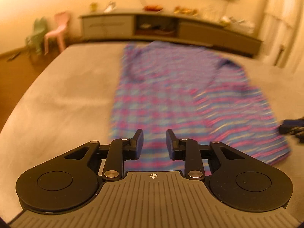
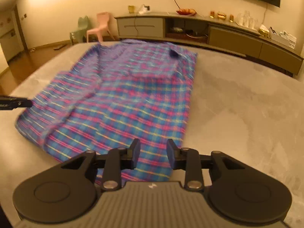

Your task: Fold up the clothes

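A blue, pink and purple plaid shirt (image 1: pixel 171 95) lies flat on a grey table (image 1: pixel 66 95), collar end far from me. It also shows in the right wrist view (image 2: pixel 133 98), with one sleeve folded in over the body. My left gripper (image 1: pixel 154 144) is open and empty above the shirt's near hem. My right gripper (image 2: pixel 153 154) is open and empty above the near hem too. The right gripper's tip (image 1: pixel 292 127) shows at the left wrist view's right edge. The left gripper's tip (image 2: pixel 17 103) shows at the right wrist view's left edge. Both views are motion-blurred.
The grey table (image 2: pixel 247 104) has bare surface on both sides of the shirt. Behind it runs a long low cabinet (image 2: pixel 218 32) with small items on top. A pink chair (image 2: pixel 99 26) and a green chair (image 2: pixel 80 28) stand on the floor at the far left.
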Available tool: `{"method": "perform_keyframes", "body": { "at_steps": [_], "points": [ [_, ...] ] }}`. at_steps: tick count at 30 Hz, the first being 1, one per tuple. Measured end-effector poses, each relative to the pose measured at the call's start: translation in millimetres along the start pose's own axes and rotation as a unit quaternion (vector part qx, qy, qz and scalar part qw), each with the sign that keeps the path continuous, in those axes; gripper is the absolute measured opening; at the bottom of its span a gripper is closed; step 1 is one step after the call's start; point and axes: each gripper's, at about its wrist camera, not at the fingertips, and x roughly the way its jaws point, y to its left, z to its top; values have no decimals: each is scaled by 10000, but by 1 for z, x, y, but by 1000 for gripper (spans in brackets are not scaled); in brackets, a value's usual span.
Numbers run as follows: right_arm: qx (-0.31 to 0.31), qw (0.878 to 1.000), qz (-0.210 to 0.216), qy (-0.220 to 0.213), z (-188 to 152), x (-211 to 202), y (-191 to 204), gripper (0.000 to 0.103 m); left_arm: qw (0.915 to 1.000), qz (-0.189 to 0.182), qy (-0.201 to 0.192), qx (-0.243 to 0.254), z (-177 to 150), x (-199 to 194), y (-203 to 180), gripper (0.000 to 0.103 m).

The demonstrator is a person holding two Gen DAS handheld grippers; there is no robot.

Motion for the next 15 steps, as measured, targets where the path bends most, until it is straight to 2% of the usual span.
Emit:
{"method": "perform_keyframes", "body": {
  "at_steps": [3, 7, 11, 15],
  "points": [
    [-227, 9997, -15, 42, 7, 8, 19, 38, 9991, -186, 82, 373, 6, 13, -33, 25],
    [-208, 9992, -222, 246, 7, 28, 25, 38, 9974, -137, 422, 570, -1, 46, -52, 25],
    [-43, 9992, -260, 305, -1, 35, 18, 44, 9971, -85, 586, 487, -12, 64, -42, 25],
    [-13, 9993, -250, 272, -4, 35, 13, 47, 9972, -220, 584, 416, -15, 58, -29, 21]
  ]
}}
